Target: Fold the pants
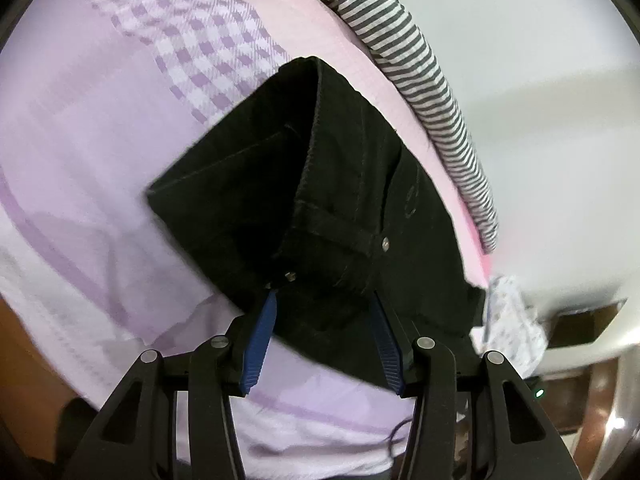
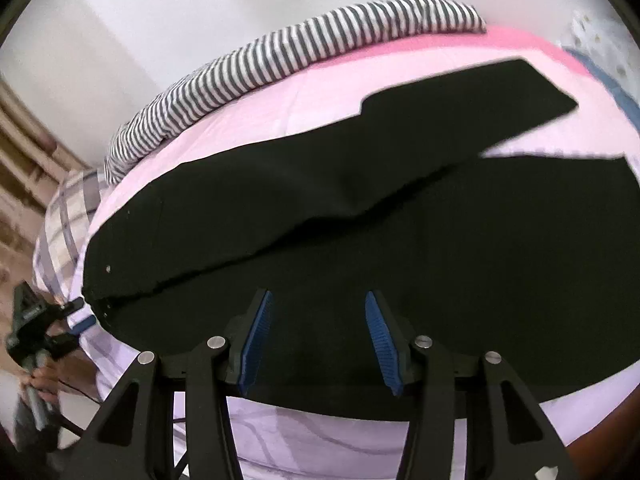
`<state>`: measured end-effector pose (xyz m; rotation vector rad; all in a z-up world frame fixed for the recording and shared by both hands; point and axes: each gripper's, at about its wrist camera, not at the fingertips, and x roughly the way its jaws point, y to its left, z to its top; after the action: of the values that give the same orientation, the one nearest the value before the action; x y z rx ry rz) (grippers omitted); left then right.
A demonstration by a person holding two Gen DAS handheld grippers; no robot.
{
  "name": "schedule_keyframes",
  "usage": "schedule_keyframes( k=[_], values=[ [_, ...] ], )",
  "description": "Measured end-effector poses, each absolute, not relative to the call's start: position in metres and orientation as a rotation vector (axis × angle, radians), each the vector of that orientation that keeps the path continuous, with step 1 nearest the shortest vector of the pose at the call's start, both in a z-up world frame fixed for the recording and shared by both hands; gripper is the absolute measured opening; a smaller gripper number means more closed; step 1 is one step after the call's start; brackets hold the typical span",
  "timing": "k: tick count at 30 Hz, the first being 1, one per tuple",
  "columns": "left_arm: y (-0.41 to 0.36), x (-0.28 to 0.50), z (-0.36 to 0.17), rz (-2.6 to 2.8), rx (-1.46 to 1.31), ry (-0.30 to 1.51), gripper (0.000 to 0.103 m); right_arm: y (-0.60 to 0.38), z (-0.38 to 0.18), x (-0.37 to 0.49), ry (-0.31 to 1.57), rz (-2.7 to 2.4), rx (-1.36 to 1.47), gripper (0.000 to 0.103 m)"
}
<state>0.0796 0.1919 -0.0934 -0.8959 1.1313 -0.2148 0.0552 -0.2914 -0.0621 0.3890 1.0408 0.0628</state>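
Observation:
Black pants (image 1: 320, 184) lie on a pale purple bedsheet (image 1: 80, 152), the waistband with rivets nearest the left wrist camera. My left gripper (image 1: 324, 292) is open, its blue pads (image 1: 264, 320) apart on either side of the waistband corner. In the right wrist view the pants (image 2: 360, 232) lie spread out, one leg folded partly over the other, both legs running to the far right. My right gripper (image 2: 318, 300) is open just above the near edge of the fabric, holding nothing. The left gripper (image 2: 36, 320) shows at the far left there.
A grey-and-white striped cloth (image 2: 288, 52) lies bunched along the far edge of the bed (image 2: 320, 88). A checked pillow (image 2: 68, 216) sits at the left end. A white patterned cloth (image 1: 508, 320) lies by the bed edge. White walls stand behind.

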Motion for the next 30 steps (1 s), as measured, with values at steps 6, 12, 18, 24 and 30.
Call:
schedule_keyframes(
  k=[6,12,18,24,30],
  values=[
    [0.184,0.098,-0.106,-0.200,-0.931,1.127,0.050,-0.305,-0.071,0.061,1.031,0.041,0.477,0.047],
    [0.188,0.104,-0.111,-0.182,-0.967,1.102,0.050,-0.329,-0.087,0.078,1.012,0.020,0.641,0.047],
    [0.190,0.110,-0.115,-0.153,-0.983,1.081,0.050,-0.345,-0.103,0.096,0.961,0.025,0.798,0.045],
    [0.194,0.112,-0.114,-0.119,-0.982,1.050,0.046,-0.380,-0.108,0.114,0.894,-0.018,0.897,0.037],
    [0.193,0.116,-0.107,-0.091,-0.927,1.030,0.034,-0.417,-0.107,0.126,0.858,-0.089,0.916,0.034]
  ],
)
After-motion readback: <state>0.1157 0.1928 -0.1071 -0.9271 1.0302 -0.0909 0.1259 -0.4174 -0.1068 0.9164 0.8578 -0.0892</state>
